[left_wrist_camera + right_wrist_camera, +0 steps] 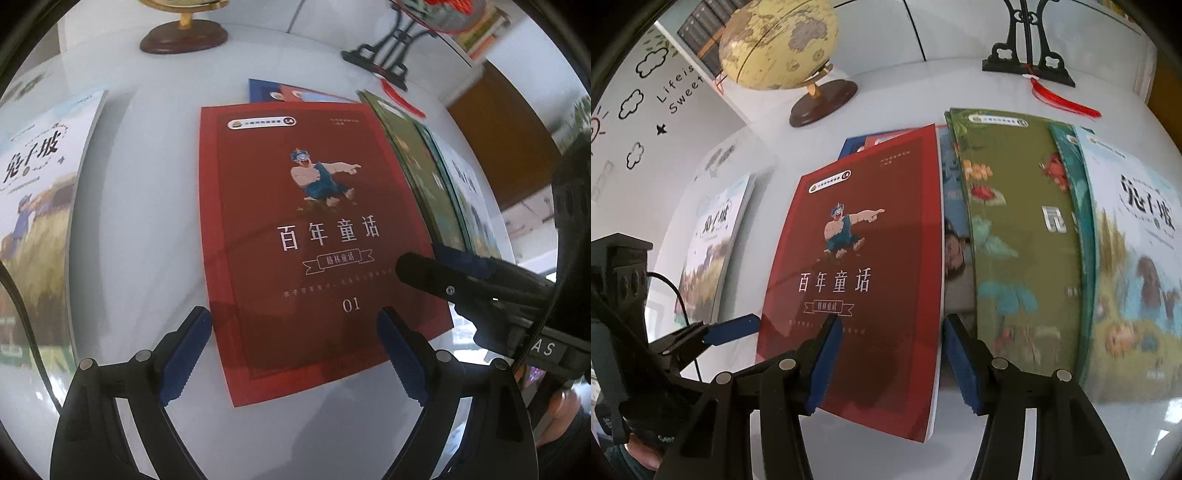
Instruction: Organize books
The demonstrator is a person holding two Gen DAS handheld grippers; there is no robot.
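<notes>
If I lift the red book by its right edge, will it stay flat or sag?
The red book looks thin and soft-covered, so it will probably sag. Its glossy cover may slip on the white table. The right gripper straddles its right edge, jaws open.

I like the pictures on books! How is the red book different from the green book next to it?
The red book shows a small pointing cartoon man on a plain cover; the green book is filled with flowers and plants. The red book is tilted up, with its right edge between the right gripper's open fingers; the green book lies in an overlapping row of books. Both carry a similar oval label near the top.
</notes>
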